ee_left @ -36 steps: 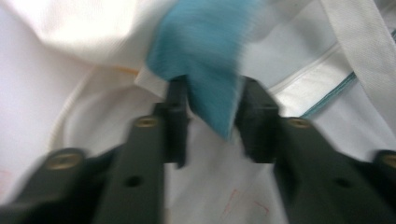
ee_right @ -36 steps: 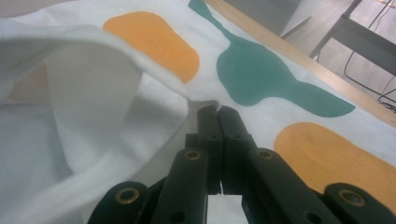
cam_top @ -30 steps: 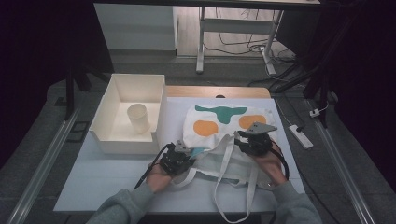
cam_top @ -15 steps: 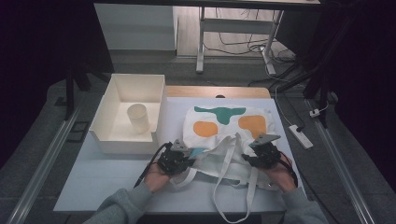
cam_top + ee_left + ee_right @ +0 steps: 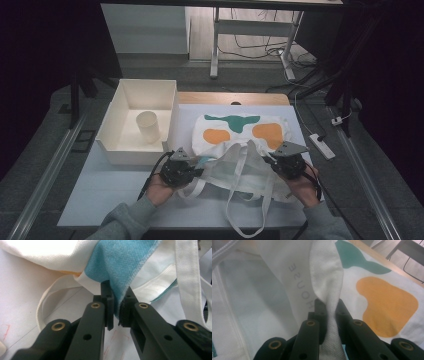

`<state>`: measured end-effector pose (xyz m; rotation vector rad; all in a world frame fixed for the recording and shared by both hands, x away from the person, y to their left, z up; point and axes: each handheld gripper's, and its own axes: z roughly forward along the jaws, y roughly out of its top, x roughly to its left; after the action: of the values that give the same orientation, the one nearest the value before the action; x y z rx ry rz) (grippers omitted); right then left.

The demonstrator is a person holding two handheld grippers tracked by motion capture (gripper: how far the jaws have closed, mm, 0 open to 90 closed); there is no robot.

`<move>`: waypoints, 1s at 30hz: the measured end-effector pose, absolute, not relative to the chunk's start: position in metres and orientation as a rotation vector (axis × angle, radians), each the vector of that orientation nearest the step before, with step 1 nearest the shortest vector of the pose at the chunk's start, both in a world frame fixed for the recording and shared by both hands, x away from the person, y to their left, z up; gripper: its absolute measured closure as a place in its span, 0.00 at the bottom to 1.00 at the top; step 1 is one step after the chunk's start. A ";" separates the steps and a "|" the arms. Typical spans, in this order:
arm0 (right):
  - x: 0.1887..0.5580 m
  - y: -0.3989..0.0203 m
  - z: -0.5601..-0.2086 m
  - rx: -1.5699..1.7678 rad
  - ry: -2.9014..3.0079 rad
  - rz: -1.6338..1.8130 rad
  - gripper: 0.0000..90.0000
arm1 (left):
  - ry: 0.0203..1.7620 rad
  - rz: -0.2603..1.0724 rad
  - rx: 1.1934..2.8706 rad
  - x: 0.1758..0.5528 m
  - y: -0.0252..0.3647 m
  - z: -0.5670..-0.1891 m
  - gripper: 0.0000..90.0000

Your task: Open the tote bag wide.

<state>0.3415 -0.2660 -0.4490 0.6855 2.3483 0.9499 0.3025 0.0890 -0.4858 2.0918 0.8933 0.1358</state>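
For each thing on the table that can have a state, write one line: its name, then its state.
Tote bag: lying flat, mouth edge lifted at both sides.
Left tool: shut on the tote bag's edge.
Right tool: just closed, shut on the tote bag's edge.
White box: open-topped.
Cup: upright inside the white box.

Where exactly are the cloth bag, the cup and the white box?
cloth bag [image 5: 270,134]: high view, on its orange patch.
cup [image 5: 148,126]: high view, on its side wall.
white box [image 5: 111,114]: high view, on its left wall.
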 end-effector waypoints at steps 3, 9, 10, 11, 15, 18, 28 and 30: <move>0.340 -0.267 -0.447 0.683 2.327 0.963 0.93 | 0.879 0.126 2.092 0.301 0.090 -0.484 0.94; 0.337 -0.271 -0.434 0.677 2.266 1.019 0.93 | 0.854 0.121 2.084 0.299 0.092 -0.478 0.94; 0.336 -0.272 -0.432 0.676 2.257 1.029 0.93 | 0.847 0.120 2.081 0.298 0.093 -0.476 0.94; 0.334 -0.273 -0.429 0.671 2.246 1.036 0.93 | 0.842 0.118 2.078 0.297 0.093 -0.475 0.94; 0.327 -0.274 -0.413 0.645 2.194 1.070 0.93 | 0.809 0.105 2.059 0.292 0.097 -0.466 0.94; 0.322 -0.277 -0.400 0.630 2.153 1.104 0.93 | 0.789 0.105 2.050 0.290 0.099 -0.461 0.95; 0.318 -0.277 -0.388 0.650 2.112 1.178 0.93 | 0.778 0.114 2.040 0.289 0.102 -0.454 0.95; 0.317 -0.277 -0.388 0.651 2.106 1.178 0.93 | 0.777 0.115 2.040 0.288 0.102 -0.454 0.95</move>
<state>0.3174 -0.2765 -0.3876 0.6514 2.1059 1.1782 0.2884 0.1022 -0.4541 2.0401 0.7766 0.1147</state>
